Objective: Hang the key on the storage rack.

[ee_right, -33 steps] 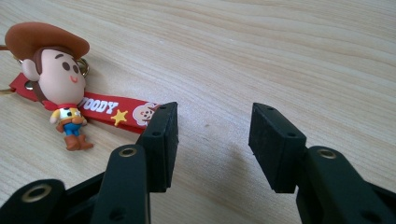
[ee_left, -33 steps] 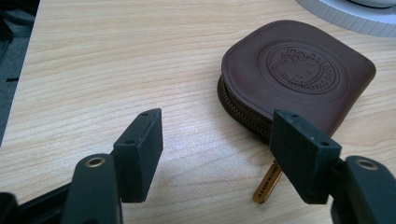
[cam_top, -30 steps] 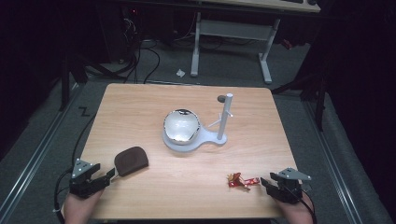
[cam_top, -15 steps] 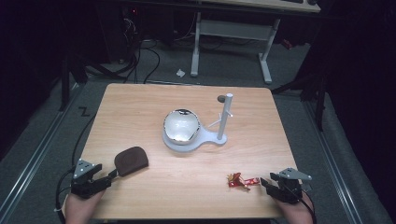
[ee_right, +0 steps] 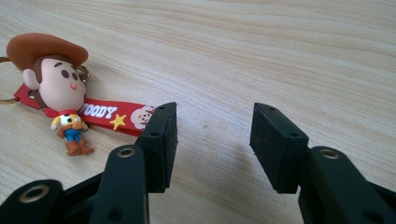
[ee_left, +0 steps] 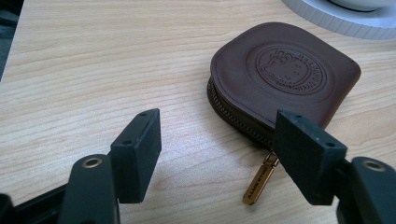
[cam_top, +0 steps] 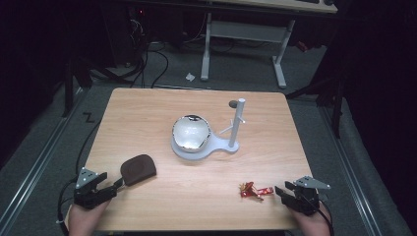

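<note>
The left gripper gapes empty, its far jaw over the brass zip pull; closing here would likely pinch only the tab and drag the brown embossed pouch lying just ahead. The right gripper, also wide and empty, could skid the red Woody keychain beside its near jaw.

We see a light wooden desk on grey floor, a white-legged table behind it, black cables trailing in a dim room.
</note>
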{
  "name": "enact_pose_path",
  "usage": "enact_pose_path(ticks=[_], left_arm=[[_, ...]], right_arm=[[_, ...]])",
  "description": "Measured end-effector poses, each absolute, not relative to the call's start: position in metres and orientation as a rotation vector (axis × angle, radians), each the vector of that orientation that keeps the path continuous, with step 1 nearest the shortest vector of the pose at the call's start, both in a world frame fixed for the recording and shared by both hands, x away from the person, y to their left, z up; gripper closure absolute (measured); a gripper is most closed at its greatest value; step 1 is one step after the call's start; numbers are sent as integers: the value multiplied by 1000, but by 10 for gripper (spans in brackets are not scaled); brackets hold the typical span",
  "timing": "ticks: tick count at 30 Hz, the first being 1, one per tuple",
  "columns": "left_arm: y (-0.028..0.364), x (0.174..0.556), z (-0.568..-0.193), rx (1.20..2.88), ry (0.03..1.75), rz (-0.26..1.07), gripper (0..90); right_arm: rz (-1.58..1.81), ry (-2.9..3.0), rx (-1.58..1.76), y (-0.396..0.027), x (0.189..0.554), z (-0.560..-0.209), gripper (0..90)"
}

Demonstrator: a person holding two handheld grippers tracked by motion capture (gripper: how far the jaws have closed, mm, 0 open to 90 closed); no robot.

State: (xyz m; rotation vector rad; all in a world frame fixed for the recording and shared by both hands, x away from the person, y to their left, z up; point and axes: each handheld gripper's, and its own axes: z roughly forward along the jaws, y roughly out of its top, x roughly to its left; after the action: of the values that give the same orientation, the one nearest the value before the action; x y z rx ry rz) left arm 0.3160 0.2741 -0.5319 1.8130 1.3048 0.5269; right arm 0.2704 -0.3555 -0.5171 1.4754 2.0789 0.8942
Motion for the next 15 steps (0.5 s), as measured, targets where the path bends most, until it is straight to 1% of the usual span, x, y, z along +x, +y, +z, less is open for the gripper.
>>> enact_pose_path(ticks=[7,15], left_arm=[[272,314,-530,1807,1282,555,332],[268,314,-530,1826,1259,543,330]], right_arm=[[872,2121,1471,-348,273,-514,501],[823,2171,1497,-347,280,-507,490]])
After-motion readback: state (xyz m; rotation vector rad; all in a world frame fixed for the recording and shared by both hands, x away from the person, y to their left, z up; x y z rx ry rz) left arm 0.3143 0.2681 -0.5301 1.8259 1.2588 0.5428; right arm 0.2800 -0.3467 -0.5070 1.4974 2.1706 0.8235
